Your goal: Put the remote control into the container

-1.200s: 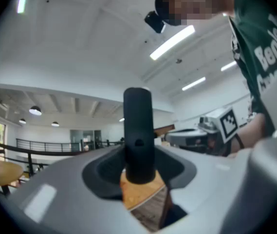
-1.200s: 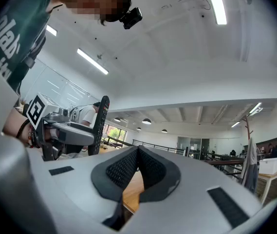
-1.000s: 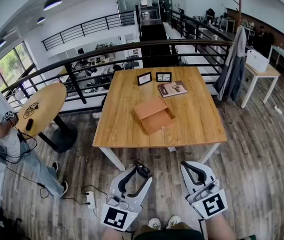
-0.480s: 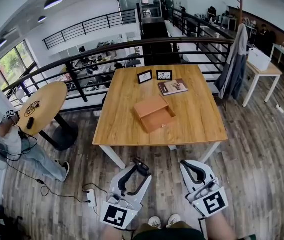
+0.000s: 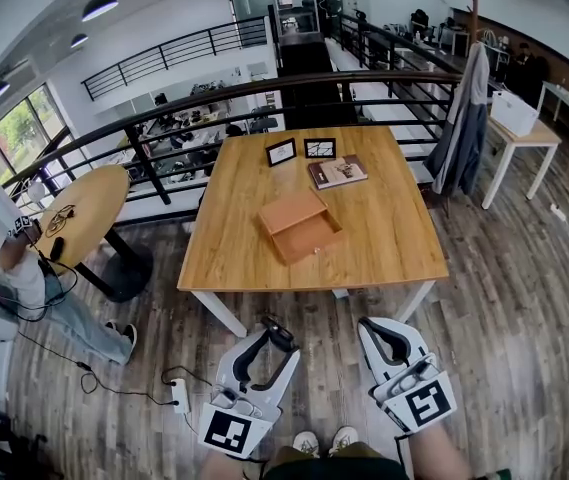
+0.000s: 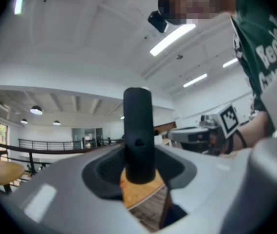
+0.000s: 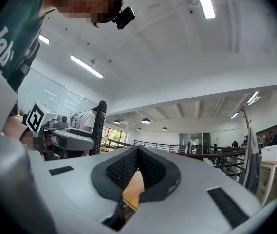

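Standing before the square wooden bench point(image 5: 394, 253), where an open wooden container point(image 5: 302, 228) sits mid-top, a person holds both tools short of its near edge: right gripper point(image 5: 384, 332) closed and empty, left gripper point(image 5: 272, 341) clamped on an upright black remote control point(image 6: 138, 130)

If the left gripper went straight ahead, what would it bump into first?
Probably the wooden table, at its near edge. The left gripper, holding the remote control, points at it, but its height against the tabletop is unclear.
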Motion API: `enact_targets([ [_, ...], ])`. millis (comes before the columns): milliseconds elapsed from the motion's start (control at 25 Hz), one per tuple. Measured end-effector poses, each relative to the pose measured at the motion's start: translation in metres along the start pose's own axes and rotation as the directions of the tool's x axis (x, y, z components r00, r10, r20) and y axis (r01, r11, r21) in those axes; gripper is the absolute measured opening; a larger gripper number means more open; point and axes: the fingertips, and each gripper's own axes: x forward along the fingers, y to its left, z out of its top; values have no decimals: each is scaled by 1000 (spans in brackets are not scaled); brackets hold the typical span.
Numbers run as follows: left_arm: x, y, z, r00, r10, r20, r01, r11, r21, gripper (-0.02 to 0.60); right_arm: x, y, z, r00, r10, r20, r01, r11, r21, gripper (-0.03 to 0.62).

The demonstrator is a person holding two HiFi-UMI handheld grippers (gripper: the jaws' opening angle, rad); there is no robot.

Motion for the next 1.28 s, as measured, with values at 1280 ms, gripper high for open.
enact_targets([
  [1280,37,-23,12,1000,25,17,-26,998,57,186,-12,-31,-6,998,50,33,-50,999,0,17],
])
